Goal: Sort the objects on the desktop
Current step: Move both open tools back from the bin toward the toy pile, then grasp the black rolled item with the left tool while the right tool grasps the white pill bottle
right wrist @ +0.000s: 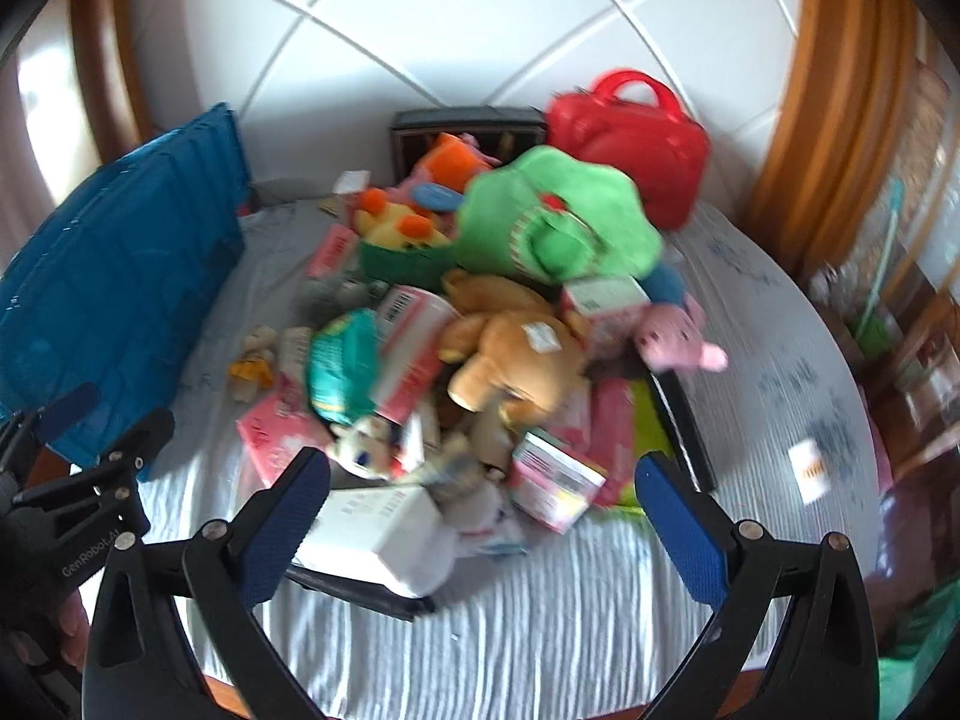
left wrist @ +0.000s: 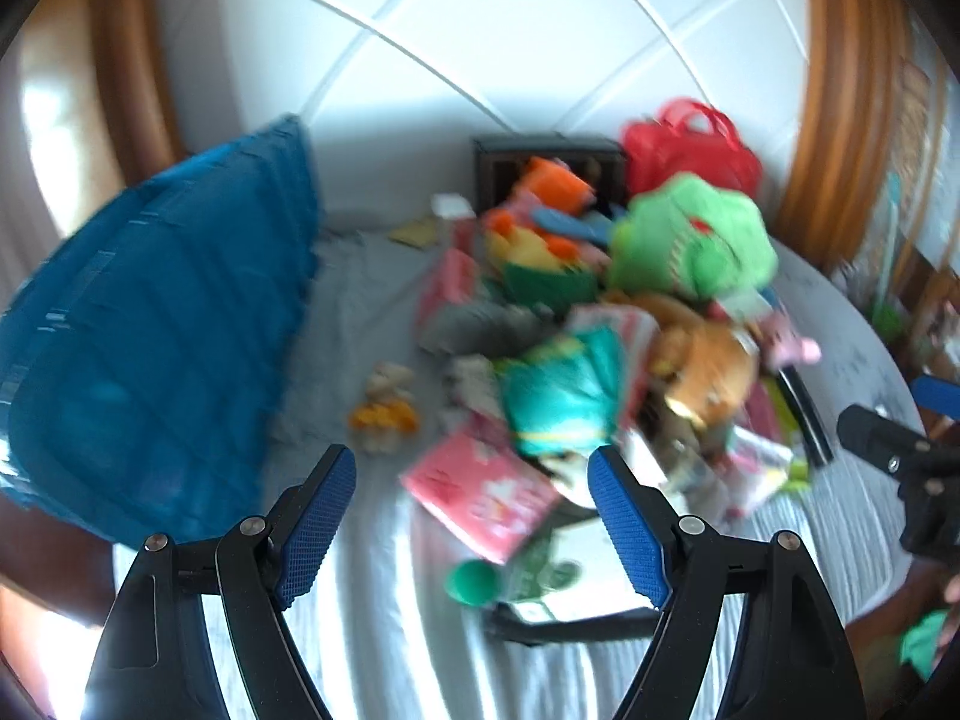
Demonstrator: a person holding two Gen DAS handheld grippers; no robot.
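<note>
Above the heap of soft toys and cartons (right wrist: 480, 324) on the grey striped tabletop (right wrist: 540, 630), I keep the left gripper (left wrist: 471, 516) and right gripper (right wrist: 483, 513) spread and empty, since nothing is chosen; the blue slatted plastic crate (right wrist: 114, 276) beside the heap probably awaits sorted items.

A heap of toys and boxes is piled on a grey striped cloth (right wrist: 540, 630): a green plush (right wrist: 552, 222), a brown teddy (right wrist: 516, 360), a pink plush (right wrist: 678, 333). Behind, a red bag (right wrist: 630, 138) is seen; at left, a blue crate (right wrist: 120, 264). The right gripper (right wrist: 480, 516) is held wide apart, nothing between its pads.
</note>
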